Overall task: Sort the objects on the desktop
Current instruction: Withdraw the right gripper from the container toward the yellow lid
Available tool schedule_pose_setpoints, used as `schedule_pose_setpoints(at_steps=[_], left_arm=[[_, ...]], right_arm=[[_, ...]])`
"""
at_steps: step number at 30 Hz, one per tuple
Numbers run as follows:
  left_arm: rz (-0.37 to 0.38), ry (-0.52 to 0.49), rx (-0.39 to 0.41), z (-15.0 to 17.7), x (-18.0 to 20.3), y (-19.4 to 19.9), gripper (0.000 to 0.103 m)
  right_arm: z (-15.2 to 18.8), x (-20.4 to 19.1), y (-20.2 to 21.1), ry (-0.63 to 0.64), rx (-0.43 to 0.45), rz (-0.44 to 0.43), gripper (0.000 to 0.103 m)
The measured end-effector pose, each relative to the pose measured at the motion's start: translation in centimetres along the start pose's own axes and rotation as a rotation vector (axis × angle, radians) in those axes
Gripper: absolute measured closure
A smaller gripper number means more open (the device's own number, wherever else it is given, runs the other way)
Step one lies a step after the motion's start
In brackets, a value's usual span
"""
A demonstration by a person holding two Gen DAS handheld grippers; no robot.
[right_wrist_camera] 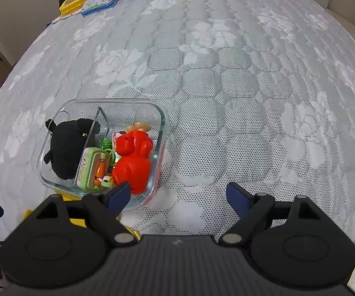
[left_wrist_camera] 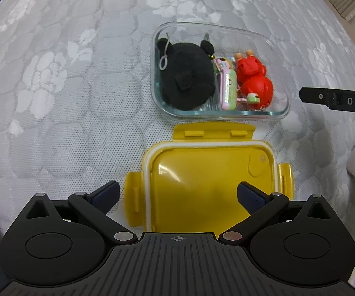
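- Glass container point(left_wrist_camera: 279, 108), in the left wrist view, sits right of frame centre on the quilted bedspread point(left_wrist_camera: 79, 74); its left compartment holds a black plush toy point(left_wrist_camera: 187, 79), its right a red figure point(left_wrist_camera: 254, 79) and a pastel case point(left_wrist_camera: 228, 90).
- Yellow lid point(left_wrist_camera: 202, 172) lies underside up just below the container, near it. Left gripper point(left_wrist_camera: 178, 197) hovers over the lid's lower part, jaws spread wide and holding nothing.
- At the right edge, a black bar marked "DAS" point(left_wrist_camera: 337, 101), probably the other tool, reaches toward the container.
- In the right wrist view, the container point(right_wrist_camera: 161, 133) appears lower left. Right gripper point(right_wrist_camera: 178, 198) hangs just beside its right wall, jaws wide apart, empty.
- Sorting looks finished; closing the box is likely next. Best practice: pinch the lid by a side flap, turn it seal-down, square it over the rim, and steady the glass before pressing.
- Far upper left, a yellow tin point(right_wrist_camera: 74, 2) and blue-edged case point(right_wrist_camera: 98, 3) lie well apart.
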State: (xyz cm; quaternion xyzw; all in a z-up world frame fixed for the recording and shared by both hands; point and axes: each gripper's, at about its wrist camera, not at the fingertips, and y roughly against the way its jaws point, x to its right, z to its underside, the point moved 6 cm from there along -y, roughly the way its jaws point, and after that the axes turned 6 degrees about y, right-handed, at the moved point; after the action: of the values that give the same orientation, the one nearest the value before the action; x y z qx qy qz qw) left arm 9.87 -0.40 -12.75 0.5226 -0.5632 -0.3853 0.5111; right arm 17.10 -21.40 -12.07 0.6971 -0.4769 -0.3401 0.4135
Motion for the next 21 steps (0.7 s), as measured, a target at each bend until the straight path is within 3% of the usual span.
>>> schedule_pose_setpoints(at_steps=[5, 7, 9, 10, 14, 18, 21], left_arm=[[0.005, -0.018, -0.008, 0.2, -0.3, -0.2, 0.0], [0.019, -0.041, -0.024, 0.7, -1.1, -0.6, 0.0], [0.068, -0.033, -0.062, 1.6, -2.3, -0.9, 0.0], [0.096, -0.015, -0.078, 2.3, -3.0, -1.1, 0.0], [0.163, 0.029, -0.137, 4.8, -4.4, -2.0, 0.0], [0.211, 0.096, -0.173, 5.5, -5.0, -3.0, 0.0], [0.238, 0.133, -0.131, 4.3, -5.5, -3.1, 0.0]], right_arm=[[0.2, -0.3, -0.4, 0.008, -0.041, -0.023, 0.017], [1.0, -0.7, -0.5, 0.023, -0.092, -0.07, 0.028], [2.8, -1.3, -0.4, 0.01, -0.168, -0.156, 0.062], [3.9, -1.5, -0.3, -0.025, -0.212, -0.203, 0.064], [8.4, -2.3, -0.3, -0.162, -0.355, -0.349, 0.053], [10.5, -2.7, 0.1, -0.083, -0.333, -0.285, 0.053], [10.2, -2.2, 0.0, -0.045, -0.3, -0.244, 0.052]])
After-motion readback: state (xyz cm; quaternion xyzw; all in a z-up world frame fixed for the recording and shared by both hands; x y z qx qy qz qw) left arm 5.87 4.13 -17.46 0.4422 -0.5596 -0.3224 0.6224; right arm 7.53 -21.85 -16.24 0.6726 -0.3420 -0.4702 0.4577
